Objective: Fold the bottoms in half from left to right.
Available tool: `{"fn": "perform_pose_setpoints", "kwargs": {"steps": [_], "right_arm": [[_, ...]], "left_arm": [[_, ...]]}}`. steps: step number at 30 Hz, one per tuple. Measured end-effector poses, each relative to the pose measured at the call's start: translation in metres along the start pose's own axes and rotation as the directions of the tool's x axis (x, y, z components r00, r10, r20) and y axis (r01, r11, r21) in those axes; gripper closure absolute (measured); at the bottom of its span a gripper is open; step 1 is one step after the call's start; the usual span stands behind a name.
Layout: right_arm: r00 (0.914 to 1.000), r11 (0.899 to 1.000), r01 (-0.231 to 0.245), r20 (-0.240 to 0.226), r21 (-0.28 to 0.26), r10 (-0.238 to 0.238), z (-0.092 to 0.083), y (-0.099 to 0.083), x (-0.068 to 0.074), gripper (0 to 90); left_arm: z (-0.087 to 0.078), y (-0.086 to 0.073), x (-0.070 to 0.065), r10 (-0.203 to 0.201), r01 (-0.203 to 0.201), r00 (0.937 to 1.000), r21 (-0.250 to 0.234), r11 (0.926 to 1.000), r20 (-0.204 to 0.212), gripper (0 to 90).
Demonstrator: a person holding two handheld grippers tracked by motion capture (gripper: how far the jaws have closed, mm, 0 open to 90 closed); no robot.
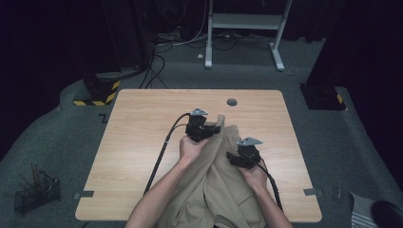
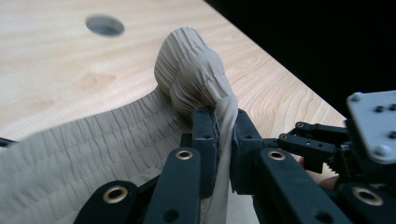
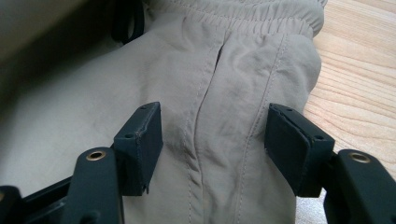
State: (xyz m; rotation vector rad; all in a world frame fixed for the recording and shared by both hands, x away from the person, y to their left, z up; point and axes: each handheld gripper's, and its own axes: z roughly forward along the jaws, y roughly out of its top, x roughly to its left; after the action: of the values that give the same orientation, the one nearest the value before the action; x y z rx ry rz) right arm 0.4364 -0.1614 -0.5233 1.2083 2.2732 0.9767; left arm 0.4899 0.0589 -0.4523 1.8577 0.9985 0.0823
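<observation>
Beige trousers lie at the table's near edge, waistband toward the centre. Left gripper is clamped on the gathered waistband; right gripper is spread wide over the fabric, holding nothing.

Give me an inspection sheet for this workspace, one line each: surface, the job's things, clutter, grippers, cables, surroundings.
Surface: light wooden table with a round cable hole near the far edge.
Job's things: beige trousers with an elastic waistband, spread from mid-table to the near edge.
Clutter: nothing seen on the table.
Grippers: left gripper shut on a bunched fold of the waistband; right gripper open, its jaws standing either side of a seam.
Cables: a black cable trails from the left gripper across the table; more lie on the floor beyond.
Surroundings: grey carpet, a wire basket at left, a white frame behind.
</observation>
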Motion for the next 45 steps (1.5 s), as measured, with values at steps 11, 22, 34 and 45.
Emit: {"fn": "perform_pose_setpoints", "kwargs": {"steps": [11, 22, 34, 45], "right_arm": [[1.0000, 1.000, 0.000, 0.006, 0.000, 0.000, 0.000, 0.000, 0.001, 36.8], [1.0000, 1.000, 0.001, 0.008, -0.001, -0.001, 0.000, 0.000, 0.001, 36.7], [1.0000, 1.000, 0.004, 0.007, -0.008, -0.004, -0.006, -0.001, 0.002, 37.1], [0.9871, 0.994, 0.103, -0.120, -0.031, -0.106, -0.031, -0.016, 0.033, 39.3]], "left_arm": [[0.027, -0.022, 0.014, -0.027, 0.028, 0.9994, 0.053, 0.9982, -0.020, 76.1], [-0.013, -0.015, 0.009, 0.029, -0.029, 0.9983, -0.008, 0.9995, -0.050, 42.0], [-0.067, -0.053, 0.016, 0.065, -0.065, 0.9955, 0.010, 0.9979, -0.068, 36.3], [-0.072, -0.091, 0.016, 0.040, -0.037, 0.9979, 0.067, 0.9971, -0.050, 50.3]]}}
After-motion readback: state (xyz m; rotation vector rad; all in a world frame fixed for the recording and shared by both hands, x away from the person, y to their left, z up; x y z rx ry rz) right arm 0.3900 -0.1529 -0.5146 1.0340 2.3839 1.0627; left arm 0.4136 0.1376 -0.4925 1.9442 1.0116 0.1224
